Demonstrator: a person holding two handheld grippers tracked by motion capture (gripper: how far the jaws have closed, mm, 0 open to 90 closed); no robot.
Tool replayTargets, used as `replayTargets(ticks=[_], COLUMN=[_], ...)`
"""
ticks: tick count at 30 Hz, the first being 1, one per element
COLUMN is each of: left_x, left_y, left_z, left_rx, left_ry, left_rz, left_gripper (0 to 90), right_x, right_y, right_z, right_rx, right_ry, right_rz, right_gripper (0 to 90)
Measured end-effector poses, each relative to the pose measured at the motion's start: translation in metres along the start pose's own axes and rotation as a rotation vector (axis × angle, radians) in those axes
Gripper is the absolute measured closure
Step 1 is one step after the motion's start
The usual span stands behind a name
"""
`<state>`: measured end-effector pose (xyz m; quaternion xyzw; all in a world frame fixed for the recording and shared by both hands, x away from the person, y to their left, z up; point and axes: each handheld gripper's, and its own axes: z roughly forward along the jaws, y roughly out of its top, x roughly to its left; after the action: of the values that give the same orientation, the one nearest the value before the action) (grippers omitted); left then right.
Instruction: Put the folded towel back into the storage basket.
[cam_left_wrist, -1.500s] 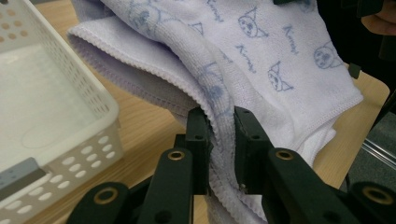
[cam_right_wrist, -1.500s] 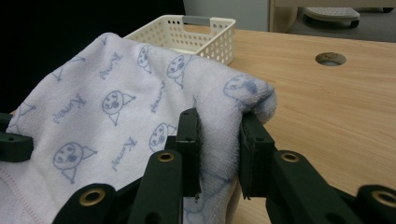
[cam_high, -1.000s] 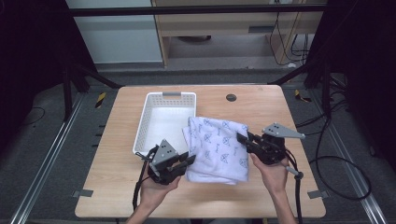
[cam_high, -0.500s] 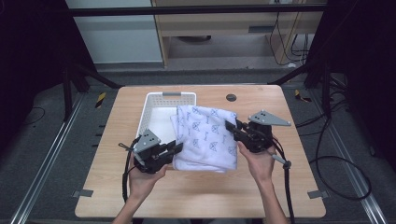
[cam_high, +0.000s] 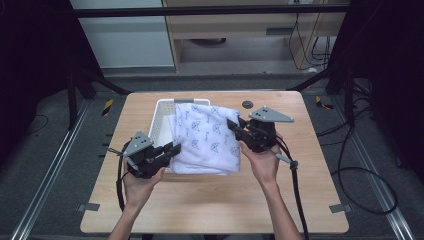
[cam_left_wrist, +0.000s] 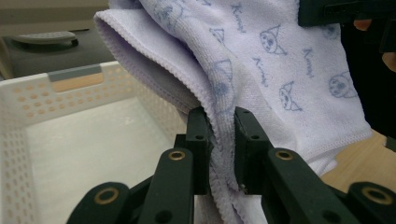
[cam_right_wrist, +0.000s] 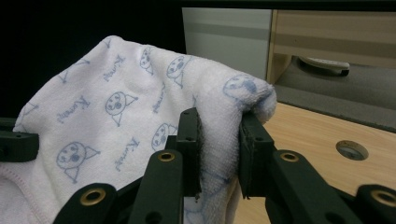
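Both forearms were bare. Each black gripper (cam_high: 172, 148) (cam_high: 233, 125) carried a grey three-cornered plate and a trailing black cable. Brass-ringed pivots studded the jaw arms.

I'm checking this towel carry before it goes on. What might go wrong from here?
The left gripper pinches only the folded towel's thin hem, so that edge may slip out. The towel overhangs the white basket's near rim, so on lowering it may drape over the wall or unfold instead of landing inside.
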<state>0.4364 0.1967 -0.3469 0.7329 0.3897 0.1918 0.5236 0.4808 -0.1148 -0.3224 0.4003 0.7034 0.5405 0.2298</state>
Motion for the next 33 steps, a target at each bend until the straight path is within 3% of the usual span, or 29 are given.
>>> replayTargets(ticks=[16, 25, 33], left_x=[0.037, 0.053, 0.066], left_y=[0.000, 0.000, -0.002], left_z=[-0.012, -0.018, -0.019], left_rx=[-0.022, -0.031, -0.031], left_ry=[0.076, 0.134, 0.176], left_rz=[-0.072, -0.087, -0.106], left_gripper=[77.5, 77.6, 77.6], right_x=[0.021, 0.034, 0.039], right_y=[0.014, 0.025, 0.028], right_z=[0.042, 0.068, 0.088], right_rx=[0.002, 0.002, 0.009], right_ry=[0.009, 0.008, 0.022], right_rz=[-0.018, -0.054, -0.052], right_gripper=[73.5, 73.5, 73.5])
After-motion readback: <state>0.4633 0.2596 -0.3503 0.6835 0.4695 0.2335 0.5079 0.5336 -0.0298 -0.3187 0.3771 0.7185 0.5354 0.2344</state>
